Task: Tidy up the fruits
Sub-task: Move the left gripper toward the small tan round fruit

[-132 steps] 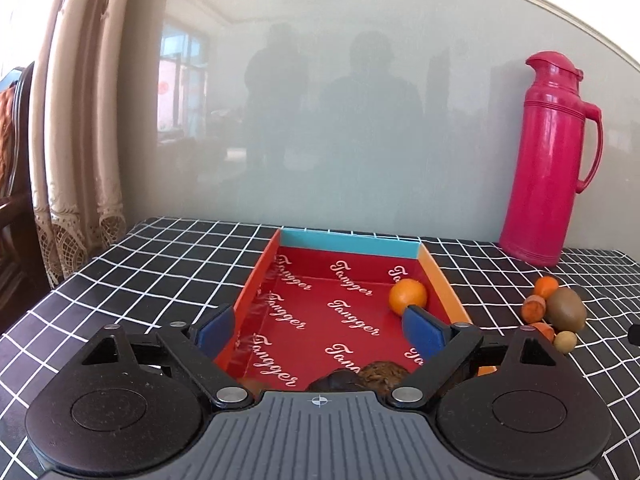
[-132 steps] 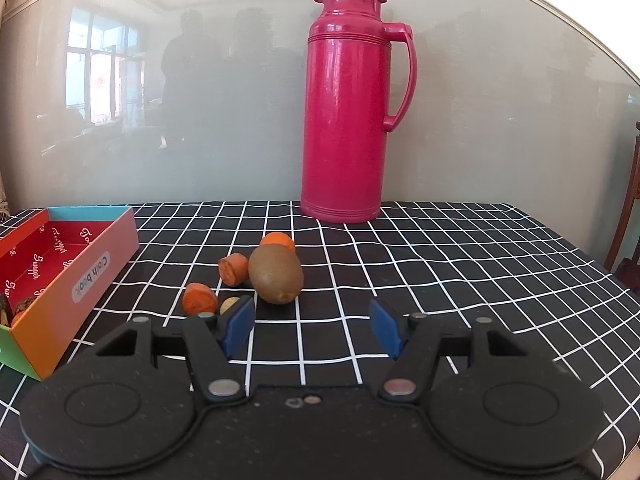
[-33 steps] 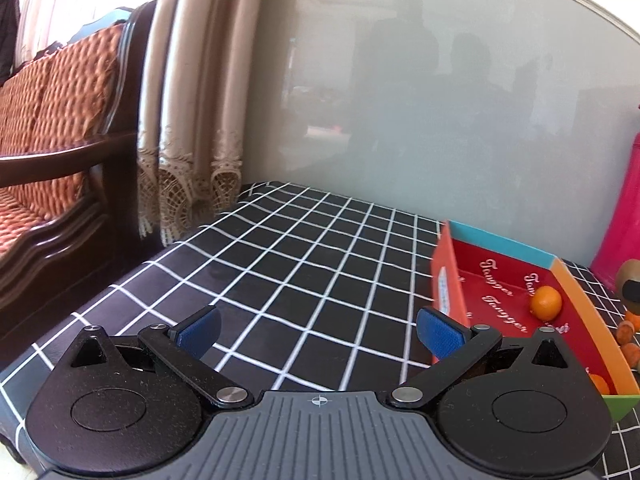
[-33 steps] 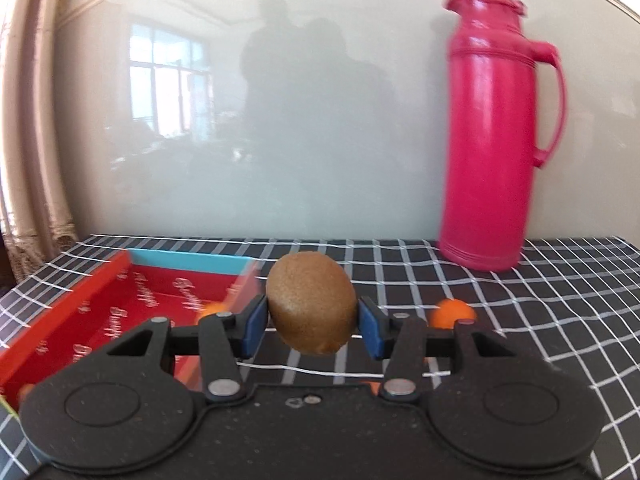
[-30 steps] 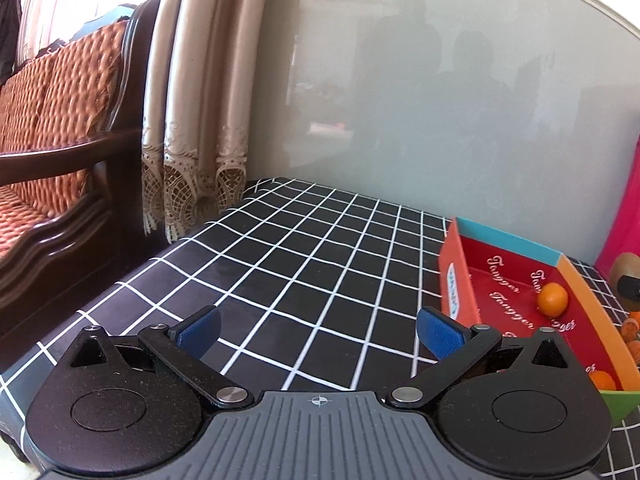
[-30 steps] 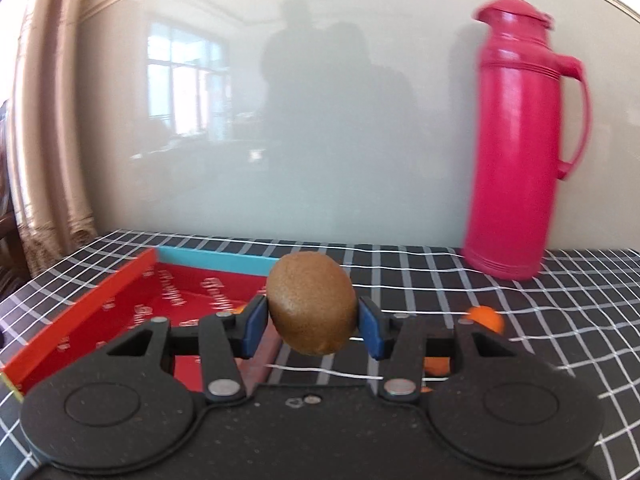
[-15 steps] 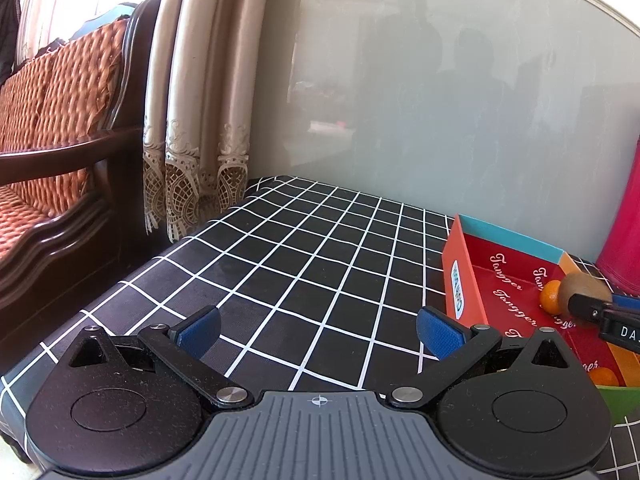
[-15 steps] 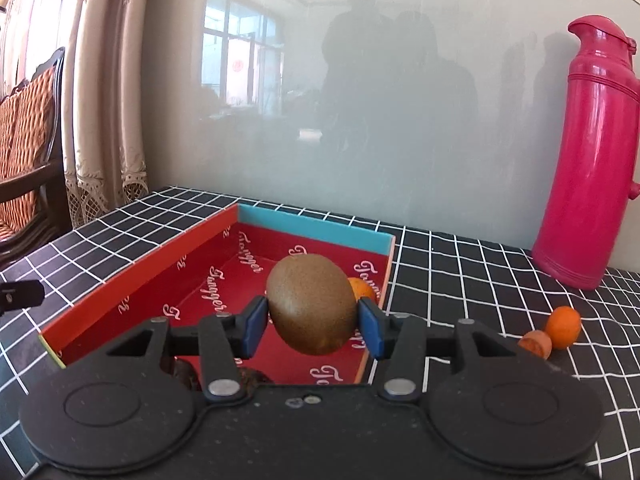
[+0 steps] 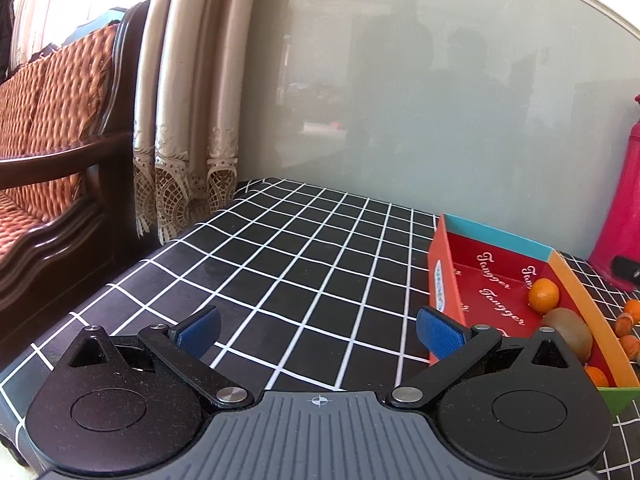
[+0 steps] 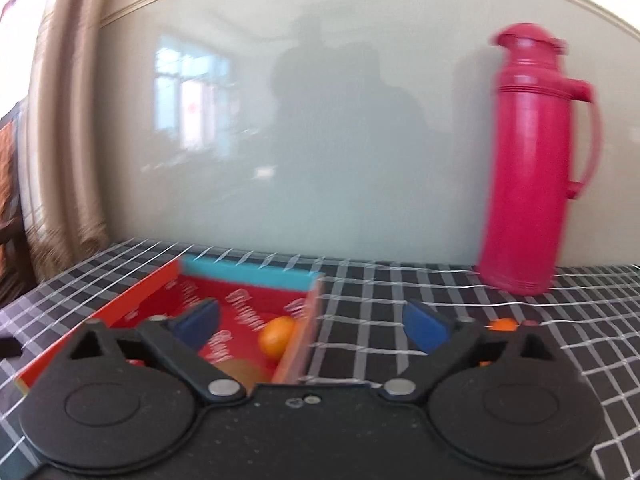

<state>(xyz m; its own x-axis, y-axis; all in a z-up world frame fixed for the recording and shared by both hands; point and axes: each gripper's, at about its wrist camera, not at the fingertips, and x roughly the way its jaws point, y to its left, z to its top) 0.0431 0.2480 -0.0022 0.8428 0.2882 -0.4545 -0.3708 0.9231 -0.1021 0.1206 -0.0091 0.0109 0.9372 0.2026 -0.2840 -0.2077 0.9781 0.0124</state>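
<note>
Black checked tablecloth (image 9: pixel 304 264), grey wall behind; kiwi (image 9: pixel 568 332) in red box (image 9: pixel 442 280); both tools spread wide, empty.

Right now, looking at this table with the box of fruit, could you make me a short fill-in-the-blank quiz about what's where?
1. The fuzzy brown kiwi lies inside the red cardboard ____.
2. Beside the kiwi, towards the box's blue end, sits a small round ____ fruit.
3. The tall plastic thermos jug by the wall is coloured ____.
4. The right gripper has just been opening and now holds ____.

Missing words: box; orange; pink; nothing
</note>
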